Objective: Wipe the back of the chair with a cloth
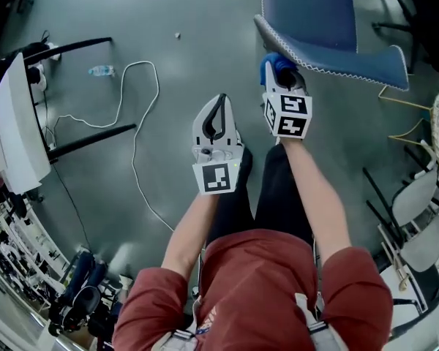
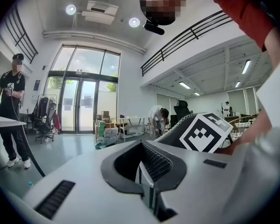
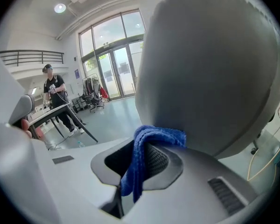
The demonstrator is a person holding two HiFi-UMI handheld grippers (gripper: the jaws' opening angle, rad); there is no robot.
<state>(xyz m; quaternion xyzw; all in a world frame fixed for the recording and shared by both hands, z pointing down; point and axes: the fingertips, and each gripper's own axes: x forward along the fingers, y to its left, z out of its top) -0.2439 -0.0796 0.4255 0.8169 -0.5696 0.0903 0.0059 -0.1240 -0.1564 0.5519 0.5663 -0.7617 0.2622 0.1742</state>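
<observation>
Right gripper (image 3: pixel 142 146) has its fingers clamped on the blue cloth (image 3: pixel 133 167), whose bunched top lies just beyond the fingertips, against the grey chair back (image 3: pixel 210 69). Wiping well probably calls for a firm pinch and steady pressure through that fold, in overlapping sweeps, so the bare fingertips don't scrape the shell. Only this view shows cloth meeting chair. The head view alone shows the left gripper (image 1: pixel 221 102) hanging apart from the chair, fingers together on nothing, free to steady it.
</observation>
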